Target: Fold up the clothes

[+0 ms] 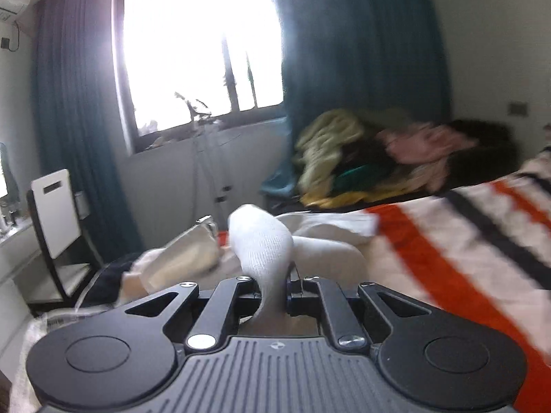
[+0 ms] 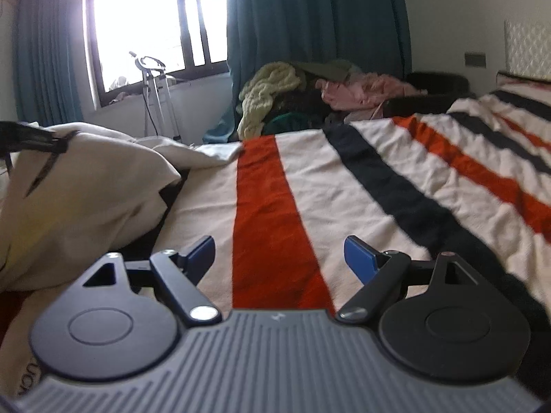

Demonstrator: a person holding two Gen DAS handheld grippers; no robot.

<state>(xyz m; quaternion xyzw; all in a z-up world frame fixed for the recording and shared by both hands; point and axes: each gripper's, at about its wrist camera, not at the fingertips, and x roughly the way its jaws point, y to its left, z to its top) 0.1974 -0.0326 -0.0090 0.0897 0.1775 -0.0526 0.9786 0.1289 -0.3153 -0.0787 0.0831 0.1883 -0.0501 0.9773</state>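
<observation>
My left gripper (image 1: 275,287) is shut on a white sock (image 1: 261,241), which sticks up from between the jaws above the bed. A cream garment (image 1: 193,254) lies crumpled on the bed just beyond it. My right gripper (image 2: 279,254) is open and empty, its blue pads (image 2: 360,254) wide apart, low over the striped blanket (image 2: 344,186). The cream garment also shows in the right wrist view (image 2: 79,189), to the left of the right gripper.
The bed is covered by an orange, white and black striped blanket (image 1: 465,241). A heap of mixed clothes (image 2: 310,93) lies at the far side by the teal curtain (image 2: 310,13). A chair (image 1: 55,213) stands left of the bed under the window.
</observation>
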